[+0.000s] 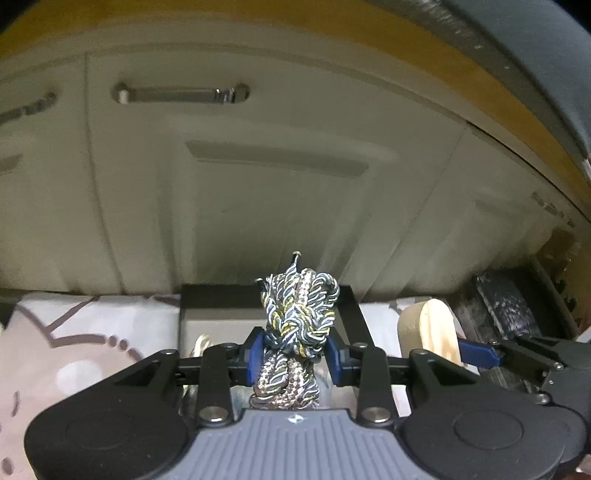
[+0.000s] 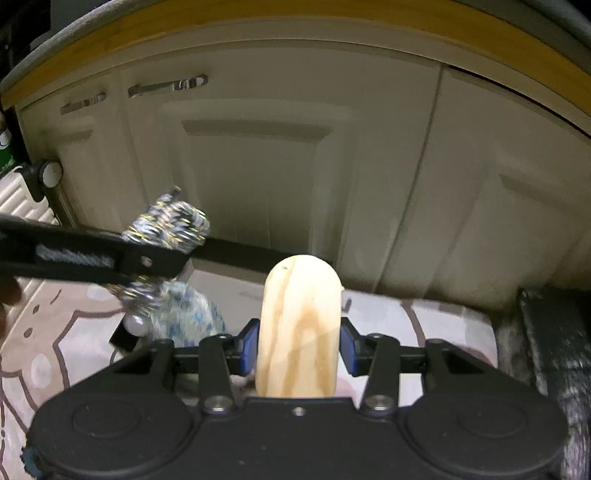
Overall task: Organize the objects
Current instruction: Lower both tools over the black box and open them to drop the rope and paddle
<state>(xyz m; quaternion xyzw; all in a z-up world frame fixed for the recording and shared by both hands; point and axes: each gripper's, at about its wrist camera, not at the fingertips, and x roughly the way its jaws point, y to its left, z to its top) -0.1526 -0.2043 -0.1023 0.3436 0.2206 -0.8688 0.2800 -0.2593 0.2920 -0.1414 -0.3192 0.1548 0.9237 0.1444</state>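
Note:
My left gripper [image 1: 294, 356] is shut on a knotted rope [image 1: 297, 314] of grey, blue and yellow strands, held upright in front of a cream cabinet. The rope also shows in the right wrist view [image 2: 166, 225], at the left. My right gripper [image 2: 298, 345] is shut on a pale wooden piece [image 2: 299, 328] with a rounded top, standing upright between the blue pads [image 2: 249, 347]. The wooden piece also shows in the left wrist view [image 1: 432, 332], at the right, with the right gripper's finger [image 1: 480, 356] beside it.
Cream cabinet doors [image 2: 258, 177] with metal handles [image 1: 181, 94] fill the background under a wooden counter edge [image 2: 295, 22]. A patterned pink and white cloth [image 1: 74, 339] lies below. A grey box [image 1: 214, 317] sits under the left gripper. A dark grey furry thing [image 2: 554, 332] is at the right.

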